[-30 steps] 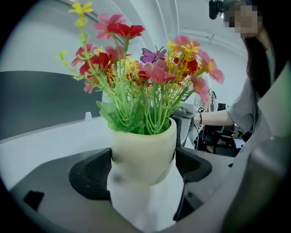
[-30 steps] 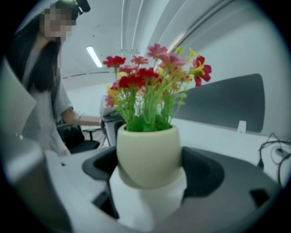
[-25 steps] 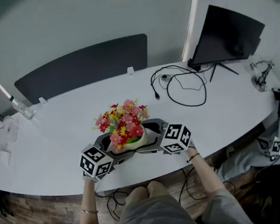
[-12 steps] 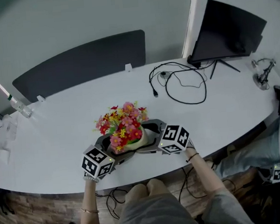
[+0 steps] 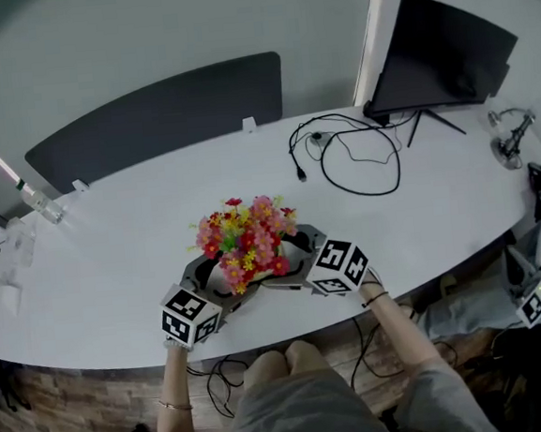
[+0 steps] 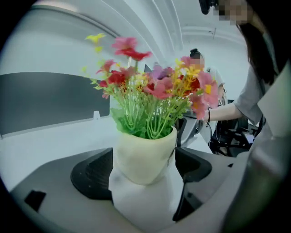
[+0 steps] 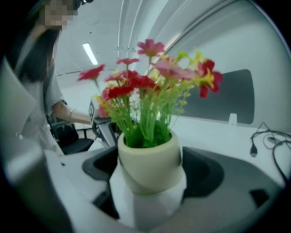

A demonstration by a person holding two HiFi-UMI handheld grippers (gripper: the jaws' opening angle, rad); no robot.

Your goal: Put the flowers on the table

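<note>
A bunch of red, pink and yellow flowers stands in a cream pot near the front edge of the white table. My left gripper reaches in from the lower left, and its dark pads hug the pot's sides. My right gripper comes from the right, its jaws closed round the same pot. The pot leans a little in the left gripper view. The blooms and jaws hide its base, so I cannot tell whether it rests on the table.
A black monitor stands at the back right with looped black cables in front of it. A dark chair back rises behind the table. A bottle is at the far left. Another person's marker cube shows at the right edge.
The flowers have shifted slightly up and right between the grippers and now cover the pot in the head view. Both marker cubes have stayed nearly where they were.
</note>
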